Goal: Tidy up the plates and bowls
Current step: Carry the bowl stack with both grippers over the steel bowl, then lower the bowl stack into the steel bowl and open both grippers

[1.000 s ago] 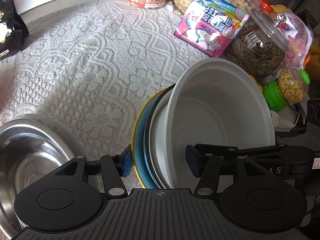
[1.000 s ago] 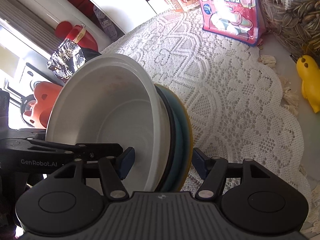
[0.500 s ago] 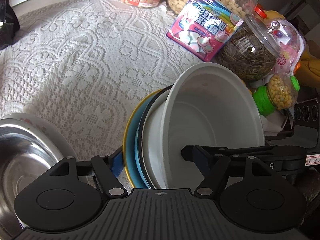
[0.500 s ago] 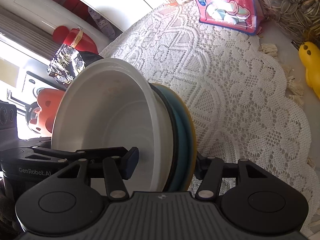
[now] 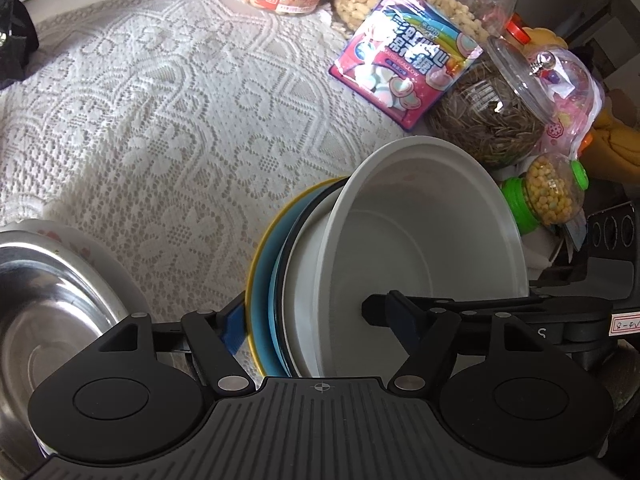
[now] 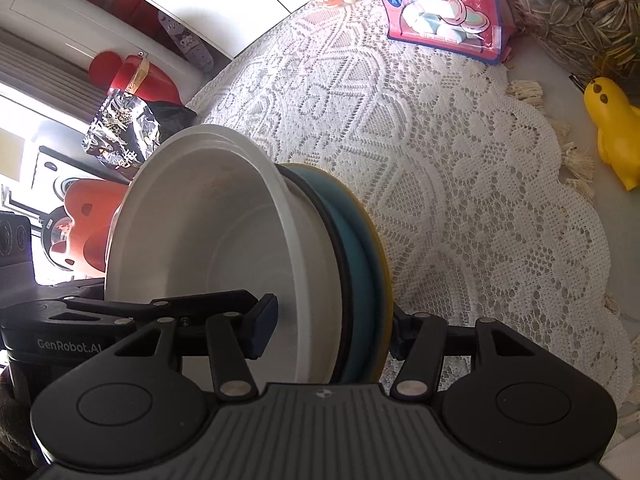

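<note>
Stack [image 5: 420,264] of white bowl plus plates is already nested, both the left tool [image 5: 308,320] and right tool [image 6: 332,328] clamping it. Steel bowl [image 5: 44,312] at left not yet sorted.

A white bowl [image 5: 424,256] nests in stacked black-rimmed, blue and yellow plates [image 5: 266,280], tipped on edge, frame centre.

Daylight fills both views, bright and fairly even. In the right wrist view the far left edge is blown out to white glare around the window area [image 6: 24,128]. The lace cloth [image 5: 160,120] shows soft, mottled patches of light and shade — crisp in detail at centre. The steel bowl [image 5: 44,316] carries dull reflections. Fisheye distortion bends every edge, and the corners fall dark. No motion blur — focus holds throughout.
</note>
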`<state>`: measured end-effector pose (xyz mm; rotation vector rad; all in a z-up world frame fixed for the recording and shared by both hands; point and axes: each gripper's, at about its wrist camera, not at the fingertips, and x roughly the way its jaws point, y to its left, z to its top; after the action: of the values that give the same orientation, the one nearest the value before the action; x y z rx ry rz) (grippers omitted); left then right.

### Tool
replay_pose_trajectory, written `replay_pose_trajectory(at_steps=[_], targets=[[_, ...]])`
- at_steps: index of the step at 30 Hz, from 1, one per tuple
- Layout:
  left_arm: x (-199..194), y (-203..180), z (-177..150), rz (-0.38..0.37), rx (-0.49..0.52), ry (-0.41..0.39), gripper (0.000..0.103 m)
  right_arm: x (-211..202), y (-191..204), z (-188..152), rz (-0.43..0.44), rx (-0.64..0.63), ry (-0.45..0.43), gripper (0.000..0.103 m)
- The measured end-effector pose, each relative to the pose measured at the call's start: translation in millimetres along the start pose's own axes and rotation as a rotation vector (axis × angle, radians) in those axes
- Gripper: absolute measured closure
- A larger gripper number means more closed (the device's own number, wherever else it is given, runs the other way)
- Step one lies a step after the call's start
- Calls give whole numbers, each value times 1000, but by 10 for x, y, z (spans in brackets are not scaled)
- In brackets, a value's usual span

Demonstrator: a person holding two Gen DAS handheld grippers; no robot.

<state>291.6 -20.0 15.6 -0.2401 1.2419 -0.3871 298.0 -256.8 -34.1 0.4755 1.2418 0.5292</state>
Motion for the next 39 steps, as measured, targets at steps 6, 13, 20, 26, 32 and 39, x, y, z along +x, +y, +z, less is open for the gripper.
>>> replay_pose_trajectory(at_steps=[6,13,20,26,32,39], targets=[[-110,36,-2,-9,-15,-18,28,-40,113,22,-8,-5,-5,47],[-605,136,0,16,-15,-75,28,-136,583,97,14,-80,-21,47],[-1316,623,-223,94,-71,-185,28,127,1440,113,73,-209,17,48],[-1345,1314,-549,97,-196,-171,28,765,1881,-22,22,-261,169,48],[-1231,1668,-723,63,-218,-162,30,1047,2068,-101,-54,-322,219,46],[-1250,1867,-772,34,-244,-182,58,1028,2144,15,-116,-361,210,46]])
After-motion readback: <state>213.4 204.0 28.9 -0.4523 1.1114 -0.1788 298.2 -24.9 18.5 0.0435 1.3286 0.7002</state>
